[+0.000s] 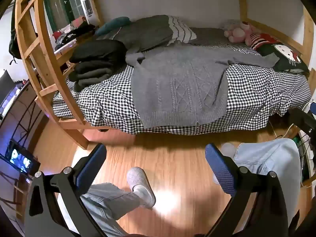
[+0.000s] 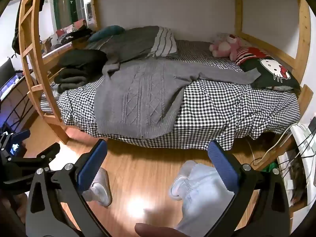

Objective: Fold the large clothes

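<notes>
A grey cable-knit zip cardigan (image 1: 183,85) lies spread flat on the checked bed (image 1: 256,90), hem at the near edge, one sleeve stretched right toward the pillows. It also shows in the right wrist view (image 2: 138,96). My left gripper (image 1: 156,158) is open and empty above the wooden floor, well short of the bed. My right gripper (image 2: 158,156) is open and empty too, also back from the bed edge. The left gripper (image 2: 21,144) shows at the left edge of the right wrist view.
A stack of folded dark clothes (image 1: 94,65) sits at the bed's left. A wooden ladder (image 1: 39,59) stands left. A Hello Kitty pillow (image 1: 284,57) and a pink plush (image 1: 239,31) lie at the right. The person's legs and shoes (image 1: 140,185) are below. Cables (image 2: 276,148) run at the right.
</notes>
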Demonstrator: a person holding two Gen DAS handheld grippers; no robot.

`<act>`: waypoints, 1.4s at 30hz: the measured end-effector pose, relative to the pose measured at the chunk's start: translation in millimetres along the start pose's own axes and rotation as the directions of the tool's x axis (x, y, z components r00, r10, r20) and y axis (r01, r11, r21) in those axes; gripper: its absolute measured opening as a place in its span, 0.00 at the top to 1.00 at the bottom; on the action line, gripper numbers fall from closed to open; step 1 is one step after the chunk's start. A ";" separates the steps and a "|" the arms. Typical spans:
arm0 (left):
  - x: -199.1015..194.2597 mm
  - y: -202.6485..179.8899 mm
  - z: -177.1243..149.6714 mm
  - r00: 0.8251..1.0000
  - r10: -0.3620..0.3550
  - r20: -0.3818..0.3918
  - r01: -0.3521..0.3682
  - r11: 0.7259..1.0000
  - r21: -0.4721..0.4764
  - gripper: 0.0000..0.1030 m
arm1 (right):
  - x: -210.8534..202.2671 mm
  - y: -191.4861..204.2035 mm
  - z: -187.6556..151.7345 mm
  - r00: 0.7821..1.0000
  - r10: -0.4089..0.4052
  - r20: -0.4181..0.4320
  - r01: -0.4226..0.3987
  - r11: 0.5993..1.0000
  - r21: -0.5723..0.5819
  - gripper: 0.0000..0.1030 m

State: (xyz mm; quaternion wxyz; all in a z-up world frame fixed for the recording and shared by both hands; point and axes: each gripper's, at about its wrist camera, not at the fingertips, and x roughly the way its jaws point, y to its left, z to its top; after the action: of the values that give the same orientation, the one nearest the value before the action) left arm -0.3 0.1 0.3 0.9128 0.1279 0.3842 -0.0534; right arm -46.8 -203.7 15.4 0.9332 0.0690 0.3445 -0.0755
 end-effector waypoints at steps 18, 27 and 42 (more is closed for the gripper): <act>1.1 -2.3 -2.8 1.000 -0.006 -0.012 0.006 1.000 -0.001 0.05 | 0.7 0.6 0.1 1.000 0.008 -0.005 -0.008 1.000 0.009 0.03; 0.3 -2.4 -0.4 1.000 -0.008 -0.017 0.008 1.000 0.002 0.05 | 0.9 5.2 -0.7 1.000 0.008 -0.011 -0.008 1.000 0.006 0.03; 0.1 -4.1 -0.5 1.000 -0.009 -0.022 0.009 1.000 0.002 0.05 | 2.3 5.0 -1.4 1.000 0.008 -0.011 -0.008 1.000 0.005 0.03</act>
State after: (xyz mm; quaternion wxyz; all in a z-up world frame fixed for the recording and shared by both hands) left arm -1.3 -3.8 -0.9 0.9081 0.1280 0.3948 -0.0564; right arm -45.0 -198.8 13.2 0.9314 0.0731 0.3493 -0.0721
